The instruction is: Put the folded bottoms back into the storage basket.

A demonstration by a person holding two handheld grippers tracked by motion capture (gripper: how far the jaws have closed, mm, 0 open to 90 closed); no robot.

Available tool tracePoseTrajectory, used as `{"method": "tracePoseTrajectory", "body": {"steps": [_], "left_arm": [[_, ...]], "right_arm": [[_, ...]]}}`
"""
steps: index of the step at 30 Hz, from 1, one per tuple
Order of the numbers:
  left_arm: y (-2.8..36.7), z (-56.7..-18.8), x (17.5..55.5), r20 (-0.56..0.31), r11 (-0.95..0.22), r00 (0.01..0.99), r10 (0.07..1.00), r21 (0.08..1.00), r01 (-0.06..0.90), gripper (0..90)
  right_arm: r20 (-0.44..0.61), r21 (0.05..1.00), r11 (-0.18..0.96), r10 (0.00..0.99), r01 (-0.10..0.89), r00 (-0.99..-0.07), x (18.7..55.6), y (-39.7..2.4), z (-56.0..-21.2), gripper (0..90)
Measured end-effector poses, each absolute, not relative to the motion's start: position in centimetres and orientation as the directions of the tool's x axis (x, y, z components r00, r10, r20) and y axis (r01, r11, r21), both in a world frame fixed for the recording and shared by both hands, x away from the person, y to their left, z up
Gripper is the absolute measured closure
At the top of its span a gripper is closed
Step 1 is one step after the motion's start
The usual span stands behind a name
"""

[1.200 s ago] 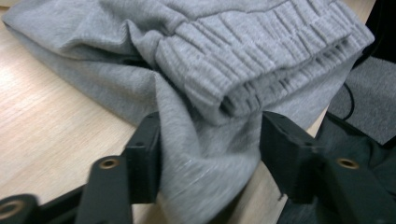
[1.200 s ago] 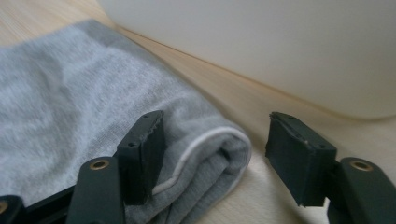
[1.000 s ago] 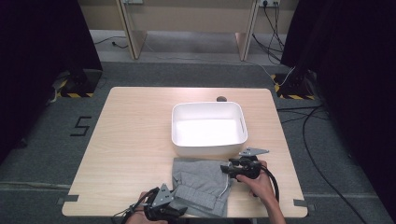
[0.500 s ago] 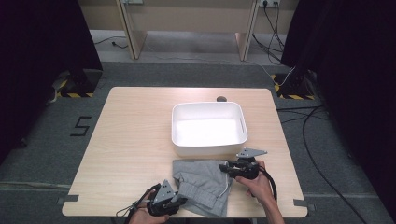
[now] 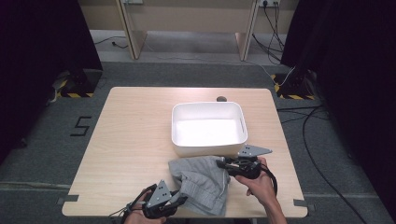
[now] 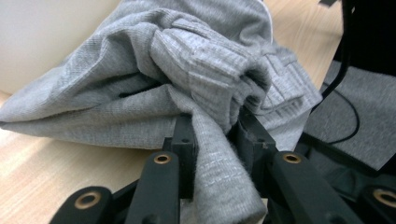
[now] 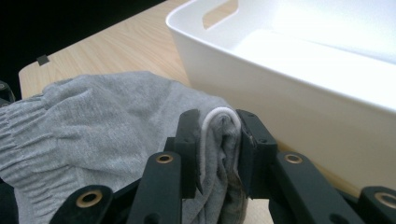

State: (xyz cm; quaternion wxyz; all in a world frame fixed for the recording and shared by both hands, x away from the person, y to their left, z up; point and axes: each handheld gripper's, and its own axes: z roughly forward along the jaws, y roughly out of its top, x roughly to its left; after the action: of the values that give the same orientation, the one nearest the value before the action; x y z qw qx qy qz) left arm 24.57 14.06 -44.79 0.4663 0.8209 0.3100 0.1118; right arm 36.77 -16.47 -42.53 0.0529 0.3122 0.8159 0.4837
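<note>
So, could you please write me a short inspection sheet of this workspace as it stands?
Surface: wooden table, bare at the left.
Job's things: grey garment bunched at the near edge; empty white bin just behind it.
Clutter: small dark disc beyond the bin.
Grippers: left gripper and right gripper both closed on garment folds.
Cables: black leads on the floor at the right.
Surroundings: grey carpet, dark curtains.

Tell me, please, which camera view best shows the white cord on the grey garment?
The right gripper view: the white cord arches over the fabric fold pinched between the right gripper's jaws. The left gripper view shows bunched grey garment, the cord too faint to tell; the high view shows the garment too small.
</note>
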Motion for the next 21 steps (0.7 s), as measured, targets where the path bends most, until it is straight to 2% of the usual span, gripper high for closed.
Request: {"method": "tracePoseTrajectory", "body": {"steps": [9, 13, 19, 21], "left_arm": [[14.3, -40.9, 25.8, -0.082, -0.331, 0.793, 0.603, 0.880, 0.342, 70.9], [13.9, -39.8, 27.2, -0.105, -0.316, 0.806, 0.582, 0.885, 0.343, 70.8], [12.9, -38.1, 29.6, -0.079, -0.317, 0.809, 0.583, 0.894, 0.316, 70.9], [12.7, -37.4, 30.1, -0.109, -0.296, 0.814, 0.571, 0.898, 0.327, 71.2]], "right_arm": [[0.183, 0.856, 0.310, 0.565, 0.413, -0.804, 37.3, -16.5, -39.3, 72.8], [0.175, 0.857, 0.316, 0.565, 0.408, -0.806, 38.7, -16.4, -37.6, 73.6], [0.165, 0.853, 0.334, 0.556, 0.401, -0.815, 41.5, -15.6, -35.1, 76.9], [0.138, 0.851, 0.368, 0.531, 0.374, -0.836, 41.8, -15.1, -34.4, 79.6]]}}
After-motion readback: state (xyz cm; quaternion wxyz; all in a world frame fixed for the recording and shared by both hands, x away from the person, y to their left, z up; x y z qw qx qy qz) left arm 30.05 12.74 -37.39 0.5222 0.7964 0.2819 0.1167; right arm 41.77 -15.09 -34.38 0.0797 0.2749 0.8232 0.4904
